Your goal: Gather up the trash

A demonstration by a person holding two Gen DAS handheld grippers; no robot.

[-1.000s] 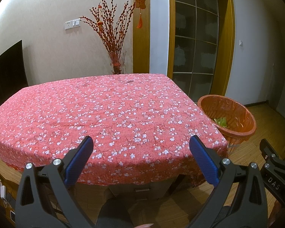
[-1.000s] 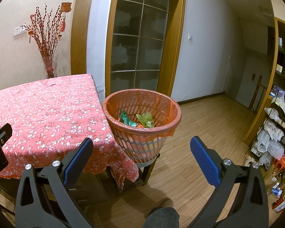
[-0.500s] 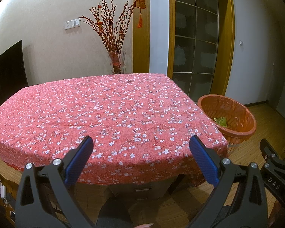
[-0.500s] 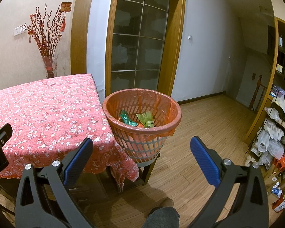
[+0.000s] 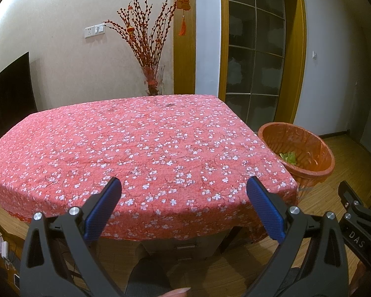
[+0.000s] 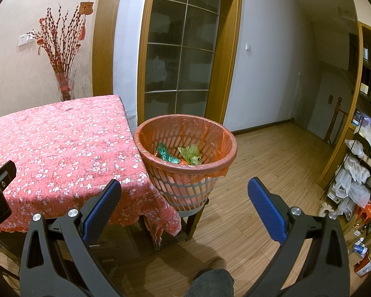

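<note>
An orange slotted waste basket (image 6: 185, 185) with an orange liner stands on a low stool beside the table's right edge; it also shows in the left wrist view as the basket (image 5: 309, 165). Inside lie green wrappers (image 6: 169, 157) and a yellow-green bag (image 6: 191, 154). My right gripper (image 6: 184, 189) is open, held back from the basket with nothing between its blue pads. My left gripper (image 5: 184, 188) is open over the near edge of the table (image 5: 136, 143), which wears a red floral cloth. No trash shows on the cloth.
A glass vase of red branches (image 5: 152, 79) stands behind the table's far edge. Cluttered shelves with plastic bags (image 6: 358, 180) line the right wall. A person's knee (image 6: 210, 282) is at the bottom. Wooden floor (image 6: 272, 160) stretches to the right.
</note>
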